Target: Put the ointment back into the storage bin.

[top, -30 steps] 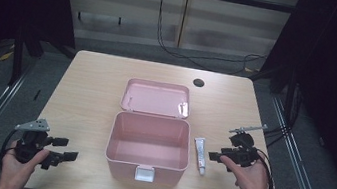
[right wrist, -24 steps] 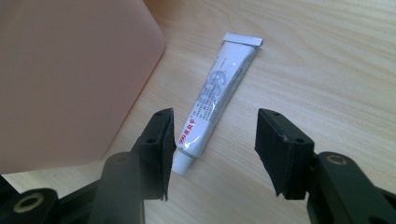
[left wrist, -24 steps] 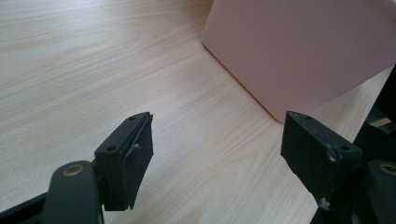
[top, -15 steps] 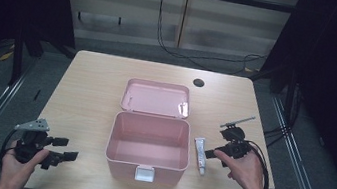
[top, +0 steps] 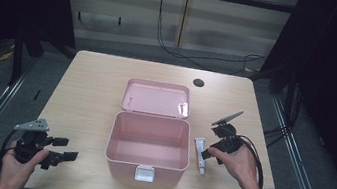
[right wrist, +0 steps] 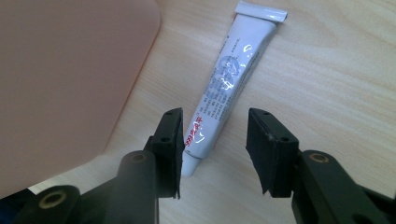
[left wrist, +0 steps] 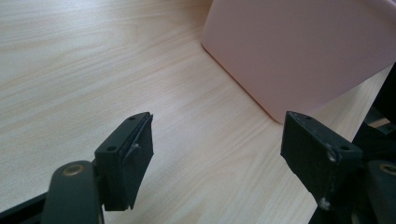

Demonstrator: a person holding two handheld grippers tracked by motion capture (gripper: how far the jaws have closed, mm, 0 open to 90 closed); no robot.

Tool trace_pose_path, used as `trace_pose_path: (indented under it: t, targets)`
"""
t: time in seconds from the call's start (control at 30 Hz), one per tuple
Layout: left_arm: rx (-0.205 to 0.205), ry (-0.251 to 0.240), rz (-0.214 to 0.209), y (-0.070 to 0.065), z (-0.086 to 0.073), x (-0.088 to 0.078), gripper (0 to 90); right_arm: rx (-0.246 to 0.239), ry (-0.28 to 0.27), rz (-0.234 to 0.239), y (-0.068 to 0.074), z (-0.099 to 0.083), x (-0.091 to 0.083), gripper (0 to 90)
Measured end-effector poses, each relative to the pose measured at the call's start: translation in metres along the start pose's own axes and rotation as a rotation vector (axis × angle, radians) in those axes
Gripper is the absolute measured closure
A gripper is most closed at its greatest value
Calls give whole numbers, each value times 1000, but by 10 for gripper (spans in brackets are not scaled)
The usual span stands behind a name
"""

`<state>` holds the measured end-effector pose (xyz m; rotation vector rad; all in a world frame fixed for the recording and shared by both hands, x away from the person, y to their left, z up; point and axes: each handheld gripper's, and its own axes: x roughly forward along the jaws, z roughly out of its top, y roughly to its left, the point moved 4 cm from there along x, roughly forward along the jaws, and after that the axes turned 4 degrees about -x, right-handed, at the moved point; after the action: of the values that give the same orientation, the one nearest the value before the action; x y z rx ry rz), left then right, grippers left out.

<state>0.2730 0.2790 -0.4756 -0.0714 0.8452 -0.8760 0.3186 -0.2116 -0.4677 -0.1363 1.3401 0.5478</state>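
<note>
A pale wood counter (top: 91, 93) stands in a dark room, with a round dark hole (top: 198, 83) near its far edge and cables trailing on the floor beyond it. At the middle of the counter sits a pink box (top: 148, 147), its lid (top: 156, 97) thrown back flat behind it and its inside bare. A white tube (top: 200, 155) lies on the wood just beside the box's right wall, running roughly parallel to that wall. The right gripper (top: 209, 153), held in the person's right hand (top: 237, 163), is at the tube; in the right gripper view its 2 jaws stand apart on either side of the tube's (right wrist: 224, 88) capped end, released, and whether either one touches the tube cannot be told. The left gripper (top: 65, 148) rests in the left hand (top: 17, 163) near the counter's front left corner, well apart from the box, its jaws spread wide in the left gripper view with bare wood between them and the box's pink wall (left wrist: 303, 51) ahead
</note>
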Motion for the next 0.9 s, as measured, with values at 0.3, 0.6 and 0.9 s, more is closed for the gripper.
trace_pose_path:
  t: [0.3,0.6,0.9]
  targets:
    - [-2,1,3,0,0,0,253,26,91,-1,1,7,7,584]
    - [0,5,4,1,0,0,253,58,137,-19,1,15,16,567]
    - [1,5,3,0,0,0,253,65,196,-20,6,21,28,634]
